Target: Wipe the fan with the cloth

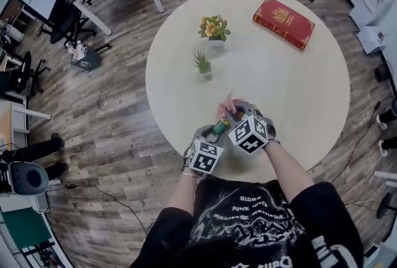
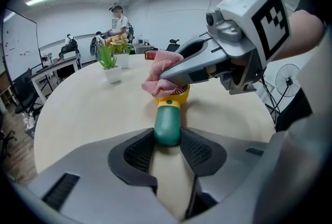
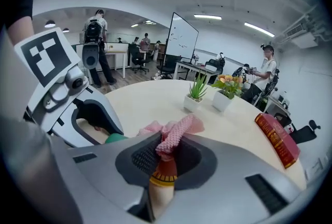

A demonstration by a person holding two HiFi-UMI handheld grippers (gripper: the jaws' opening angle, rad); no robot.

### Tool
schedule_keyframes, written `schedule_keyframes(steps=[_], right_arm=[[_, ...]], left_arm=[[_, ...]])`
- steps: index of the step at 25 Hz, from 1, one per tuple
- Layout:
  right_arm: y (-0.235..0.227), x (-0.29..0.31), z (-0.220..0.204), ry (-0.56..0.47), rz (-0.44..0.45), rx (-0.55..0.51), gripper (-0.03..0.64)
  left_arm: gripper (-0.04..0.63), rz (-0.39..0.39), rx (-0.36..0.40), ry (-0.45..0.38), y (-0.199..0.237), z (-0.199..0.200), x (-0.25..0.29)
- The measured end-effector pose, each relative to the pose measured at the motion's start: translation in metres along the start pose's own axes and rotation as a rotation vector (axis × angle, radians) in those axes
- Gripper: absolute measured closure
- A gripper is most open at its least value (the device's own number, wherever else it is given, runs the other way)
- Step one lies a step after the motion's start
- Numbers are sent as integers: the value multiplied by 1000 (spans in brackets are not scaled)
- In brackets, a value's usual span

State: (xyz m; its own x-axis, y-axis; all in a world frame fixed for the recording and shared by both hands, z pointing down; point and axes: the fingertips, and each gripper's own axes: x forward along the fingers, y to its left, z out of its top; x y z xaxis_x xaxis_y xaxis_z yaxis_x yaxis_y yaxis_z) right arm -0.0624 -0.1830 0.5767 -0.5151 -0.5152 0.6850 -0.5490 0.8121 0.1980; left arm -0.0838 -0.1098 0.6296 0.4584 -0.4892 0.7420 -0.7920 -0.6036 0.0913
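A small hand-held fan with a green handle (image 2: 167,124) and a yellow head (image 2: 177,95) lies low over the round table (image 1: 298,93). My left gripper (image 2: 167,137) is shut on the handle, both pads pressing its sides. My right gripper (image 3: 165,158) is shut on a pink cloth (image 3: 175,132) and holds it against the fan head (image 3: 162,179). In the left gripper view the cloth (image 2: 160,73) covers the top of the head, under the right gripper (image 2: 168,80). From the head view both grippers sit close together at the near table edge, left gripper (image 1: 209,147), right gripper (image 1: 239,119).
A small green potted plant (image 1: 203,64) and a flowering pot (image 1: 214,30) stand mid-table beyond the grippers. A red book (image 1: 283,22) lies at the far right. Desks, chairs and people stand around the room.
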Motion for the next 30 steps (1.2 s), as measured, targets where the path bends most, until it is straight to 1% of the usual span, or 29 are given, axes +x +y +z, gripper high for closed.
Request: schedule_keyframes(steps=[3, 6, 14, 19, 22, 24, 27, 30], right_arm=[[-10, 5, 4, 1, -32, 57, 565], [-25, 10, 5, 9, -65, 106, 565], [-48, -3, -8, 8, -73, 124, 565], [-50, -12, -15, 19, -84, 66, 565], [-48, -16, -18, 31, -83, 40, 566], [-44, -20, -20, 37, -81, 0, 568], [-35, -25, -26, 43, -64, -75, 571], [-28, -27, -31, 58, -35, -84, 572]], left_arm=[[417, 10, 5, -10, 0, 2, 0], [419, 11, -12, -4, 0, 2, 1], [419, 24, -28, 6, 1, 3, 1], [419, 42, -37, 6, 1, 2, 2], [419, 26, -58, 10, 2, 2, 2], [419, 18, -70, 13, 2, 3, 1], [419, 15, -77, 20, 2, 3, 2], [419, -2, -84, 33, 3, 4, 3]])
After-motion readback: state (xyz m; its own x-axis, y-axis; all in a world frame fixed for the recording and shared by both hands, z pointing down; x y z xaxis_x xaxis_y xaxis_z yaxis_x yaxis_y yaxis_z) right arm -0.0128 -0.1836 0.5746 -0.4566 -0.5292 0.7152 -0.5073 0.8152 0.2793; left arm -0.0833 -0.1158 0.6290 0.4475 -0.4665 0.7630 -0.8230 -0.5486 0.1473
